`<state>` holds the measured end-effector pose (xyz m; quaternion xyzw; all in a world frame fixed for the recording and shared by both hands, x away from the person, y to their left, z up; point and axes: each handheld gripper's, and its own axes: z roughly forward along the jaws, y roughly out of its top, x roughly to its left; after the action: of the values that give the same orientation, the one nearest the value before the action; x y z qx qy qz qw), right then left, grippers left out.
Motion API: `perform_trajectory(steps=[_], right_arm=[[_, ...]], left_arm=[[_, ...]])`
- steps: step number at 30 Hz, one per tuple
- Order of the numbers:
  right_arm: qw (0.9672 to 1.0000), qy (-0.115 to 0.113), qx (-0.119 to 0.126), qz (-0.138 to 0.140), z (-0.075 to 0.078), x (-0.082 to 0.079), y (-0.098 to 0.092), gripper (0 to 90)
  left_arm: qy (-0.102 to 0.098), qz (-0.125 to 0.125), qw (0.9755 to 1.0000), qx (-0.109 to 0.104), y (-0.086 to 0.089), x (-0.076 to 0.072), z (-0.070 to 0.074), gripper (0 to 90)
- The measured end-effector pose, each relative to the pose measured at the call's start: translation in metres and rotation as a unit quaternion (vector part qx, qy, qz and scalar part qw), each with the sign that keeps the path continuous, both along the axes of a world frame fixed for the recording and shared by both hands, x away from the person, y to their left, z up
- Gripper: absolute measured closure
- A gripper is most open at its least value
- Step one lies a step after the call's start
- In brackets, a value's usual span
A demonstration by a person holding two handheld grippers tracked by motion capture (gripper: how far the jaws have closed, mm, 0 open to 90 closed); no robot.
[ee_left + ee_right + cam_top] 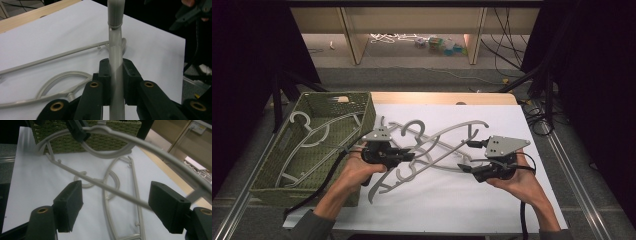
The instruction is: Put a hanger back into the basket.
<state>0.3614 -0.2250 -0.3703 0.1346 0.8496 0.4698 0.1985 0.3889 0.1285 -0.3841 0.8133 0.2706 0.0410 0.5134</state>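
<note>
A grey plastic hanger (451, 131) is lifted off the white sheet (492, 210), tilted. My left gripper (412, 156) is shut on it near the neck. In the left gripper view its jaws (116, 72) clamp the hanger's bar (115, 50). My right gripper (464, 168) stands open near the hanger's right end. In the right gripper view the gripper (118, 206) has wide-apart pads (68, 205), and the hanger's thin lower bar (100, 183) crosses the gap untouched. Its arched top (155, 147) runs overhead.
A green woven basket (367, 117) at the left holds grey hangers (312, 132). More hangers (409, 131) lie tangled on the sheet under the lifted one; one (136, 195) lies flat below my right jaws. The table's wooden edge (437, 97) runs behind.
</note>
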Motion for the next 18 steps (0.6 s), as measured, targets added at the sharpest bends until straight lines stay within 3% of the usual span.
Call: perform_trajectory(steps=[3, 9, 14, 18], right_arm=[[0.9999, -0.007, 0.009, -0.005, -0.002, -0.007, 0.0, 26.4], [1.0, 0.004, 0.003, 0.001, -0.011, -0.016, 0.003, 25.9], [0.9997, 0.021, -0.003, 0.011, -0.023, -0.016, 0.006, 24.6], [0.9995, 0.028, -0.007, 0.016, -0.028, -0.015, 0.007, 24.3]], left_arm=[[0.001, 0.021, 0.9998, -0.003, 0.014, 0.0, 0.007, 79.2], [0.022, 0.04, 0.998, -0.043, 0.044, -0.002, 0.024, 79.3], [0.032, 0.059, 0.9951, -0.073, 0.066, -0.003, 0.037, 79.3], [0.037, 0.055, 0.992, -0.107, 0.074, -0.01, 0.05, 79.3]])
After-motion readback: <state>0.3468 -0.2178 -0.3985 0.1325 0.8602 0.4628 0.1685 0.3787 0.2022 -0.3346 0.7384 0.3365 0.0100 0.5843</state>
